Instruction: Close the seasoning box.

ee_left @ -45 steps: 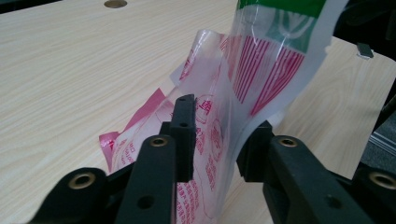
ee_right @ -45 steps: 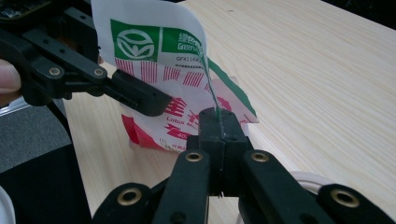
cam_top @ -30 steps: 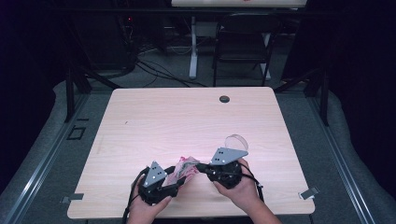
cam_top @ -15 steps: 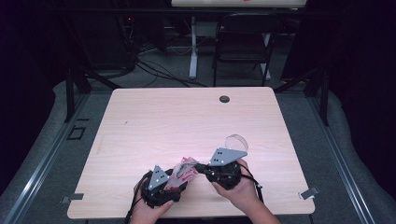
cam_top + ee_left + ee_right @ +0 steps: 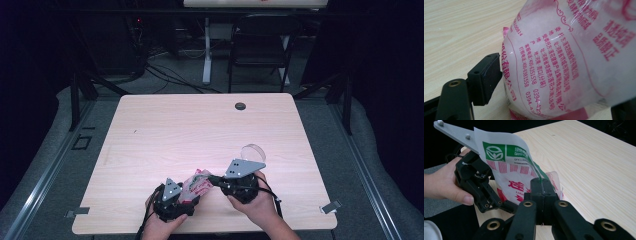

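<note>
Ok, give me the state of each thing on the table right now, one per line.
Bag: full of white grains, sealed, low over the table's front edge between both tools.
Left tool: jaws just opened, bag between them, left pad apart from it.
Right tool: shut on the bag's top edge.
Clear lid: flat on the table, untouched.

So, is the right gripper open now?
No, the right gripper has its jaws pressed together on the top edge of the bag.

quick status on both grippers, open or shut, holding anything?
Left gripper: jaws have just been opening, now open around the bag, pad barely off it.
Right gripper: shut on the bag's edge.
</note>
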